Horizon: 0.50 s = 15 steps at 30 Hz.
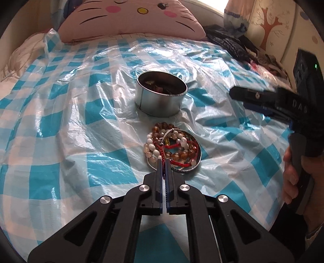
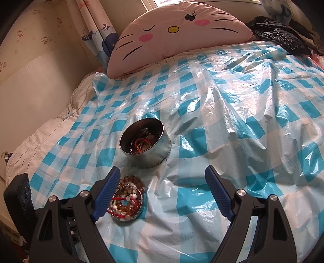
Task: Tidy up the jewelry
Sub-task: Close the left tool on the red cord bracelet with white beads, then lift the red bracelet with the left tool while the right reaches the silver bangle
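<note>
A bed is covered with a blue-and-white checked plastic sheet [image 1: 97, 113], crinkled and shiny. A pink cat-face pillow [image 1: 131, 18] lies at the far end, with a dark jacket [image 1: 228, 42] heaped at the far right corner.

Near the middle of the sheet stands a round metal tin [image 1: 160, 95], upright and uncovered, with jewelry inside; the right wrist view shows a red cord and dark pieces in it. Just in front of the tin, on the near side, lies a shallow metal lid [image 1: 197, 156] turned up like a dish. It holds a pile of bracelets [image 1: 172, 145]: amber beads, white and pale beads, and a red cord [image 1: 178, 146] woven through them. Some amber beads spill over the lid's far edge toward the tin.

The left gripper [image 1: 164, 161] points down at the near edge of the lid, its blue-padded fingers drawn together with no gap to speak of. The tips sit right at the red cord where it crosses the pile; whether the cord is pinched between them cannot be told.

The right gripper [image 2: 162, 192] hovers above the sheet to the right of the lid, fingers spread wide with nothing between them. Its left finger [image 2: 105, 196] overlaps the lid's left side in its own view. In the left wrist view, a hand [image 1: 293, 172] holds its handle at the right edge.
</note>
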Available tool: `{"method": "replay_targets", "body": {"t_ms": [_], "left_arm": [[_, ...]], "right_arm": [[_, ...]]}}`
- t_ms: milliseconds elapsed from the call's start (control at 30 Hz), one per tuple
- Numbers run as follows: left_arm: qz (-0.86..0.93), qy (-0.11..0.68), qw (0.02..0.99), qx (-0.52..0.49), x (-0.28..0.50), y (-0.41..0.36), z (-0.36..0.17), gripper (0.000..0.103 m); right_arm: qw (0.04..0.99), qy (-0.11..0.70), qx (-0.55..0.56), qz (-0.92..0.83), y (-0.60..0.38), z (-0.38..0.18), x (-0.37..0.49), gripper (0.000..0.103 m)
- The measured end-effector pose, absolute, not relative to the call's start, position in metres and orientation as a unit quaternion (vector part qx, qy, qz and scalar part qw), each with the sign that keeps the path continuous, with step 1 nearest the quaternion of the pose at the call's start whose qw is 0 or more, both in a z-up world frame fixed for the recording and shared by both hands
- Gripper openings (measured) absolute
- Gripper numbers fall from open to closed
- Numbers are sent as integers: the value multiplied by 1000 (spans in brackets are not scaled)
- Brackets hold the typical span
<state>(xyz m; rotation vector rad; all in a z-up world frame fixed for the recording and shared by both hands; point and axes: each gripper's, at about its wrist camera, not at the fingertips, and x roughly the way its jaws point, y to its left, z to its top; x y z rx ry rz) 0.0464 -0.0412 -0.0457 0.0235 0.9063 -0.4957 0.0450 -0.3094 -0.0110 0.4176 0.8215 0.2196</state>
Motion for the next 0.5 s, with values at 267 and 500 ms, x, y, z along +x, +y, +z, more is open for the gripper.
{"method": "replay_targets", "body": {"t_ms": [267, 500], "left_arm": [[-189, 403, 892, -75, 51, 1, -34, 2], [-181, 408, 890, -86, 57, 6, -36, 2]], "right_arm": [[864, 448, 153, 169, -272, -29, 52, 85], [856, 473, 8, 209, -204, -40, 49, 85]]}}
